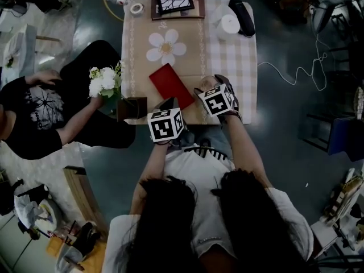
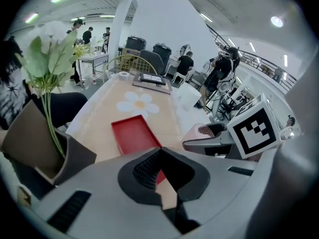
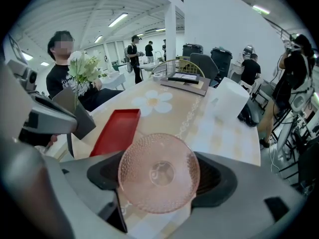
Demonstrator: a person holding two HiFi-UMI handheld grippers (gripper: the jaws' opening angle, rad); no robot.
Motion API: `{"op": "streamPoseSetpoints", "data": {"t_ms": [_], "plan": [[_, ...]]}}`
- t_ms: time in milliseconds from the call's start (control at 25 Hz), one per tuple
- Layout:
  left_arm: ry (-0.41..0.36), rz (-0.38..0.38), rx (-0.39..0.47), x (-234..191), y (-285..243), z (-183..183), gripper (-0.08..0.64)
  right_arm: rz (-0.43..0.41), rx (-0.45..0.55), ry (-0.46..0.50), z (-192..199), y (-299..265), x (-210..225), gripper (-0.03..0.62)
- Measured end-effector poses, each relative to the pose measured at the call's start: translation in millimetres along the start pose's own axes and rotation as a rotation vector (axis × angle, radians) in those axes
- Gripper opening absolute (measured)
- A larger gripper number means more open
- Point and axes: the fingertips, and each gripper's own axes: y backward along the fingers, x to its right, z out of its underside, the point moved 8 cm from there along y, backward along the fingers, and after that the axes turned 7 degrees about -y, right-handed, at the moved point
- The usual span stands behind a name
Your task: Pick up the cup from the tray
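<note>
An empty red tray (image 1: 170,84) lies on the tan table runner near the table's front edge; it also shows in the left gripper view (image 2: 133,135) and the right gripper view (image 3: 117,128). My right gripper (image 1: 208,87) is shut on a pink dimpled glass cup (image 3: 158,173), seen base-on between its jaws and held just right of the tray. From the left gripper view, the cup (image 2: 205,131) shows in the right gripper's jaws. My left gripper (image 1: 169,103) hovers at the tray's near end, its jaws (image 2: 160,156) shut with nothing in them.
A seated person (image 1: 34,107) at the left holds a brown box (image 1: 132,108) of white flowers (image 1: 105,79) at the table's front left corner. At the far end stand a framed tablet (image 1: 175,1), a tape roll (image 1: 136,8) and a white cylinder (image 1: 230,24).
</note>
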Motion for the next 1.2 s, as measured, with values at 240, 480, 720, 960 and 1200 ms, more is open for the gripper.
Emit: {"op": "streamPoseSetpoints", "data": {"t_ms": [240, 480, 720, 960, 1200], "plan": [[0.009, 0.006, 0.022, 0, 6, 3, 0.002, 0.006, 0.011, -0.028, 1, 0, 1, 0.408], [0.000, 0.028, 0.106, 3, 16, -2, 0.002, -0.026, 0.101, -0.104, -2, 10, 2, 0.411], [-0.001, 0.029, 0.128, 4, 17, -4, 0.002, -0.017, 0.235, -0.152, -18, 45, 10, 0.411], [-0.020, 0.055, 0.171, 14, 23, -12, 0.002, 0.010, 0.354, -0.192, -31, 81, 19, 0.410], [-0.050, 0.055, 0.222, 23, 35, -14, 0.002, -0.050, 0.369, -0.183, -22, 101, 11, 0.408]]}}
